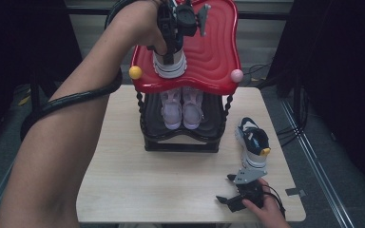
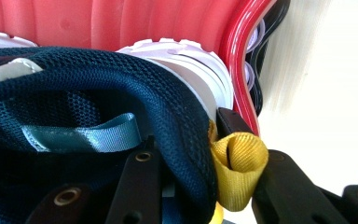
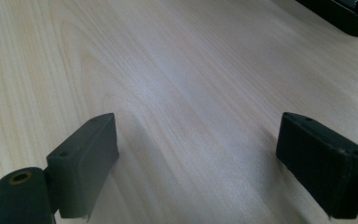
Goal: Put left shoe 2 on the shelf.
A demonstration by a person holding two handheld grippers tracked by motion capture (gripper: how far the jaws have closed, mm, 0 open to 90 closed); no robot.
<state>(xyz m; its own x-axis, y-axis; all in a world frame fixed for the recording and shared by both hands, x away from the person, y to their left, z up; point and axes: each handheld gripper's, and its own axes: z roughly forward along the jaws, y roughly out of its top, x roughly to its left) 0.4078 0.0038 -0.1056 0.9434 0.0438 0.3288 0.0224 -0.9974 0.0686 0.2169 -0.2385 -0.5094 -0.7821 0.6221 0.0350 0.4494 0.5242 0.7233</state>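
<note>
The left gripper (image 1: 170,53) pinched the heel collar of a navy-lined white sneaker (image 1: 169,65) standing on the rack's red top shelf (image 1: 214,52) (yellow pull loop (image 2: 237,165) between its fingers); the right gripper (image 1: 231,190) rested spread on the worktop (image 1: 171,175)

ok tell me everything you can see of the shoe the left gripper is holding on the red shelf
The shoe is a sneaker with a dark navy mesh collar, a white ridged sole, a light blue ribbon loop inside the opening and a yellow webbing pull tab at the heel. It rests on the wavy red top shelf near its front edge, heel end toward the person. The left gripper is shut on the collar at the heel, one jaw inside the opening, the other outside against the yellow tab.
</note>
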